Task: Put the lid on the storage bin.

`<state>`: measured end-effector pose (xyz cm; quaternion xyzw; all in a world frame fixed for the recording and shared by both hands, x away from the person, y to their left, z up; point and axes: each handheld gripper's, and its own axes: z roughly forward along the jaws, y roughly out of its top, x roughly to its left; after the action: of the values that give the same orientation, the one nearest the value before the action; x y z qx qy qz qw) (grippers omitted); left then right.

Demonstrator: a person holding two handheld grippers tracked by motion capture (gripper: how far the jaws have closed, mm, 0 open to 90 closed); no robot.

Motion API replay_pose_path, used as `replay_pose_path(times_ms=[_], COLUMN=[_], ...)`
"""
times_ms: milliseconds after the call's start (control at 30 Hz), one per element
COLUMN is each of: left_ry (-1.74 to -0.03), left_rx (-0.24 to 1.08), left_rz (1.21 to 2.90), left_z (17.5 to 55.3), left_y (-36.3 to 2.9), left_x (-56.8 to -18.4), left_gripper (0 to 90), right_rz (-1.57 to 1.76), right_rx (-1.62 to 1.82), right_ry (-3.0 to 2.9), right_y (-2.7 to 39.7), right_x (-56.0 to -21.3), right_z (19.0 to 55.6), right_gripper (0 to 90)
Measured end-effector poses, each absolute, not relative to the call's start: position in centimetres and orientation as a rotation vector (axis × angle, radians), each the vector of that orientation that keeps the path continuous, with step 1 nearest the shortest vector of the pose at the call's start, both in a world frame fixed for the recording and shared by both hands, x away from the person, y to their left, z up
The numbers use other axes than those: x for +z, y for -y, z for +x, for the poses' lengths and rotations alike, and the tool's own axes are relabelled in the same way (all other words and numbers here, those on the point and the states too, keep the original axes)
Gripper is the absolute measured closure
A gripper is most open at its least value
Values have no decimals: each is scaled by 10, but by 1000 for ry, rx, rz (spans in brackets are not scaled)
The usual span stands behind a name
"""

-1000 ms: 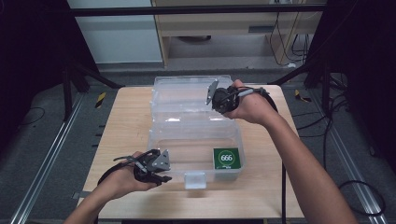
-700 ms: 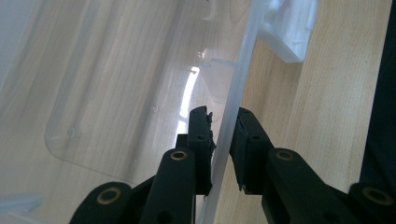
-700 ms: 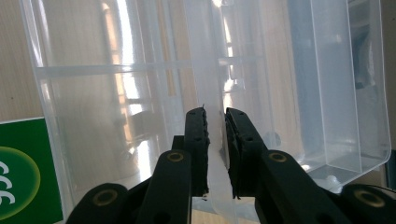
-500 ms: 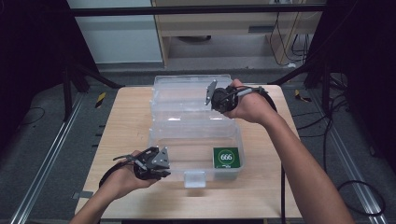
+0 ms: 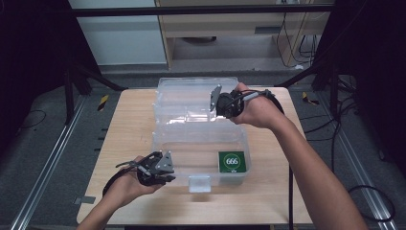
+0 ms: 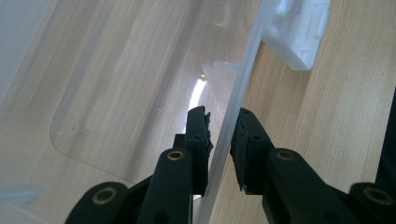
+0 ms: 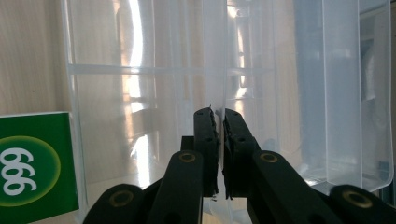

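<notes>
A clear plastic box (image 5: 198,153) sits mid-table, long axis running left to right, its lid (image 5: 189,98) swung open on the far side. The right gripper (image 5: 215,99) is clamped on the lid's edge. The left gripper (image 5: 165,167) straddles the box's near-left wall, jaws parted a little (not visibly pinching). A green card (image 5: 232,161) lies inside, near right. Against the earlier frames, both hands have hardly moved.
</notes>
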<state>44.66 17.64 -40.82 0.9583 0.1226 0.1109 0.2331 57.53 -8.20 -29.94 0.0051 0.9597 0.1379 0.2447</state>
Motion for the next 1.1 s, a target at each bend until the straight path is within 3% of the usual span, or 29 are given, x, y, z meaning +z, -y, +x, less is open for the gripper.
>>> replay_pose_path(times_ms=[733,1100], left_ry=[-360,-381], left_rx=[327,345], left_rz=[2617,2601], left_z=[443,441], left_y=[-176,-175], left_x=[-410,-412], left_gripper=[746,736], right_rz=[-26,-26], right_rx=[470,477], right_ry=[-2537,-2534], right_y=[90,91], right_x=[-298,-300], right_z=[527,530], right_gripper=[859,851])
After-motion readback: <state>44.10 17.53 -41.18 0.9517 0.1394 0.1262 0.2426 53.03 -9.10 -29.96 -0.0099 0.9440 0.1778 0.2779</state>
